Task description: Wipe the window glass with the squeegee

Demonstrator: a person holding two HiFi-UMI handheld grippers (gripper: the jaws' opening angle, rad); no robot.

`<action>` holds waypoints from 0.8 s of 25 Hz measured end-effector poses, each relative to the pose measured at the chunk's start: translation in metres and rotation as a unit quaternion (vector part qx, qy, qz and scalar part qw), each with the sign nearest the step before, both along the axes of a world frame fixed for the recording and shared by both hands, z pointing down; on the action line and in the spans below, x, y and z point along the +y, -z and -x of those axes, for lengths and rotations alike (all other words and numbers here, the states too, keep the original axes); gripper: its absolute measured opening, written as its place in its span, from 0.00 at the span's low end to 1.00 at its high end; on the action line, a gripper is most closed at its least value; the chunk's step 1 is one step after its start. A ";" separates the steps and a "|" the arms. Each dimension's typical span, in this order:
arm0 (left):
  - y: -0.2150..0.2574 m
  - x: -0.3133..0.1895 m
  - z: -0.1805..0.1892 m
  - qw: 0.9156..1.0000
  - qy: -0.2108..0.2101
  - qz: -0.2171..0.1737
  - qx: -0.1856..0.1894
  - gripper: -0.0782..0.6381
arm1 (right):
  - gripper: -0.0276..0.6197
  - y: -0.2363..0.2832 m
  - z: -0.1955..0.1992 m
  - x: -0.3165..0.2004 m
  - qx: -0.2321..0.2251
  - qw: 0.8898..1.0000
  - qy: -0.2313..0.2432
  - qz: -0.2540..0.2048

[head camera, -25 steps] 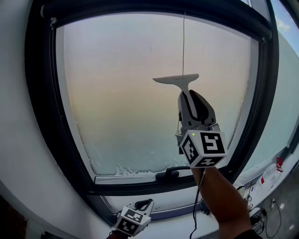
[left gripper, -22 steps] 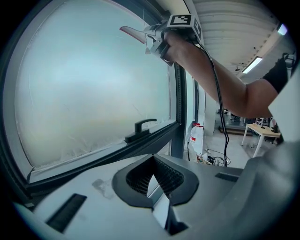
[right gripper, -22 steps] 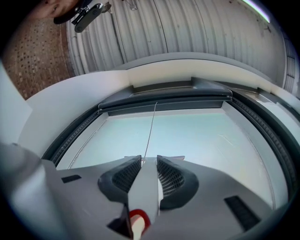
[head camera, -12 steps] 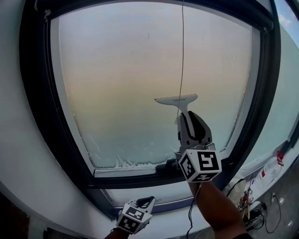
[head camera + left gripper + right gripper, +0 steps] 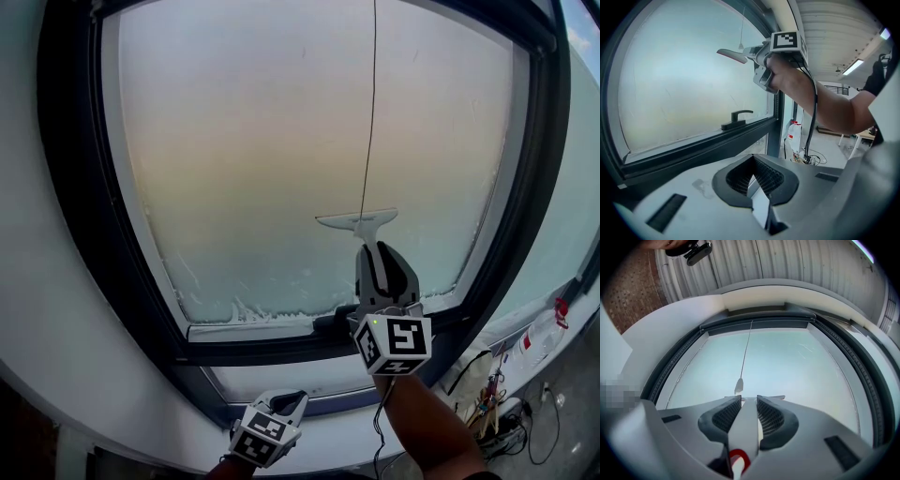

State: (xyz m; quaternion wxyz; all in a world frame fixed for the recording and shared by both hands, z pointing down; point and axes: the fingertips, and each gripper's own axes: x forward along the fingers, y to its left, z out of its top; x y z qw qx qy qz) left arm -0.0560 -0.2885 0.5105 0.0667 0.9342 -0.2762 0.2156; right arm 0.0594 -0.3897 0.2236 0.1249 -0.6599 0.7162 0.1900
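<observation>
1. Squeegee (image 5: pixel 358 222): white plastic and T-shaped, with its flat blade laid against the lower right part of the window glass (image 5: pixel 262 159), a bit above the bottom rail.
2. The right gripper (image 5: pixel 377 255) pinches the squeegee's handle between its ribbed dark pads. The handle has a red ring at its near end.
3. The left gripper (image 5: pixel 284 403) sits low under the window, with its pads pressed together and nothing between them.
4. The glass looks frosted and milky, with crusty streaks along the bottom edge. A thin cord (image 5: pixel 369 112) hangs in front of it.
5. The frame (image 5: pixel 75 234) is dark, with a black lever handle (image 5: pixel 736 119) on the bottom rail and plain white wall (image 5: pixel 37 319) around it.
6. Down to the right there's a white bottle (image 5: pixel 793 136) with a red cap, next to a tangle of cables (image 5: pixel 511 431).
</observation>
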 end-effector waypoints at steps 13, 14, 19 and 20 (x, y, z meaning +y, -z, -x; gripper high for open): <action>-0.010 0.006 0.008 1.000 0.006 0.008 0.009 0.11 | 0.19 -0.113 -0.002 -0.002 -0.025 0.994 -0.005 0.102; -0.012 0.007 0.008 1.000 0.006 0.010 0.010 0.11 | 0.19 -0.121 -0.003 -0.002 -0.026 0.994 -0.005 0.109; -0.012 0.007 0.017 1.000 0.016 0.011 -0.014 0.11 | 0.19 -0.154 -0.008 -0.004 -0.037 0.989 -0.005 0.146; -0.013 0.007 0.018 1.000 0.016 0.012 -0.014 0.11 | 0.19 -0.160 -0.009 -0.004 -0.039 0.987 -0.006 0.153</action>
